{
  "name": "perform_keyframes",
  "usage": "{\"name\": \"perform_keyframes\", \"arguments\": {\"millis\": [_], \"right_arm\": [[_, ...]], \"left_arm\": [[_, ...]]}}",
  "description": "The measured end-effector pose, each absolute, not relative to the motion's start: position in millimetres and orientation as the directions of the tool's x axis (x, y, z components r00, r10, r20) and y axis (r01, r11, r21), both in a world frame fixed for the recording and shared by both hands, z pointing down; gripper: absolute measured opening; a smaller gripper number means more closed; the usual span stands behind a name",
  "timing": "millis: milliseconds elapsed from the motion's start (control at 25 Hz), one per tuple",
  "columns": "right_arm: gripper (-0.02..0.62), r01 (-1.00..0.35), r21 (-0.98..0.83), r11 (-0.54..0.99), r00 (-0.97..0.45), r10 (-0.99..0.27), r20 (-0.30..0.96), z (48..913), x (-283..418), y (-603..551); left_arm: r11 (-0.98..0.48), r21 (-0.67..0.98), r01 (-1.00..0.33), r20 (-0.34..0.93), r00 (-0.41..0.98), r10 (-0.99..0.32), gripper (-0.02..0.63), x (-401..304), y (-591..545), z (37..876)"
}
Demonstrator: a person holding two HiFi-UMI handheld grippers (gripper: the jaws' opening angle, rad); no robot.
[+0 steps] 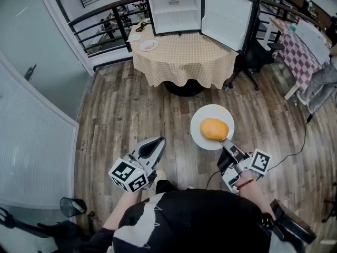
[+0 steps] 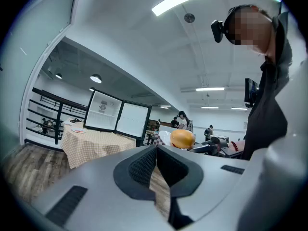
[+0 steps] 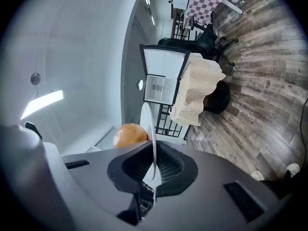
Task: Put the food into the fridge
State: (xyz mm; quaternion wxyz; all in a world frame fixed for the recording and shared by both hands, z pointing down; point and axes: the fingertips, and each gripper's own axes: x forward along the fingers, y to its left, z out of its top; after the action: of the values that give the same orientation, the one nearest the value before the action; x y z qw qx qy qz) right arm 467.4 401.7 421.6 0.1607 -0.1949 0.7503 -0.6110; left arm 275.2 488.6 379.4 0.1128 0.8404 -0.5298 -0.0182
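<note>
Rim of round white plate (image 1: 199,126) w/ round orange food (image 1: 214,129) on it sits pinched in right hand-held gripper (image 1: 225,143), open white fridge (image 1: 174,12) on checked tabletop (image 1: 184,57) straight ahead, well apart; left hand-held gripper (image 1: 153,146) closed, empty.

A round surface draped in a beige checked cloth (image 1: 189,62) stands on a grey-brown wood-plank floor (image 1: 121,115), carried by a dark central base (image 1: 184,88). At its far edge sits a small black-framed fridge with a white interior (image 1: 174,15), its door (image 1: 227,17) swung wide to the right. Near the surface's left edge lie a small white plate (image 1: 149,45) holding something reddish and, just behind it, a pale flat sheet (image 1: 136,37).
</note>
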Motion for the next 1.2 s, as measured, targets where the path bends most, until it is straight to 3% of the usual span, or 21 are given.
{"name": "perform_keyframes", "arguments": {"millis": [400, 680, 1200], "right_arm": [[0.023, -0.080, -0.978, 0.194, -0.877, -0.480, -0.023, 419.0, 461.7, 395.3], [0.022, 0.030, -0.985, 0.172, -0.870, -0.480, -0.111, 411.8, 441.1, 369.4], [0.023, -0.004, -0.993, 0.115, -0.838, -0.543, -0.059, 423.1, 396.4, 277.3]], "left_arm": [[-0.402, 0.196, -0.894, 0.084, 0.424, -0.902, 0.017, 270.7, 482.0, 375.2], [-0.380, 0.201, -0.903, 0.105, 0.406, -0.908, 0.017, 244.3, 462.3, 380.2], [-0.467, 0.233, -0.853, 0.063, 0.492, -0.868, 0.017, 217.1, 329.5, 380.0]]}}
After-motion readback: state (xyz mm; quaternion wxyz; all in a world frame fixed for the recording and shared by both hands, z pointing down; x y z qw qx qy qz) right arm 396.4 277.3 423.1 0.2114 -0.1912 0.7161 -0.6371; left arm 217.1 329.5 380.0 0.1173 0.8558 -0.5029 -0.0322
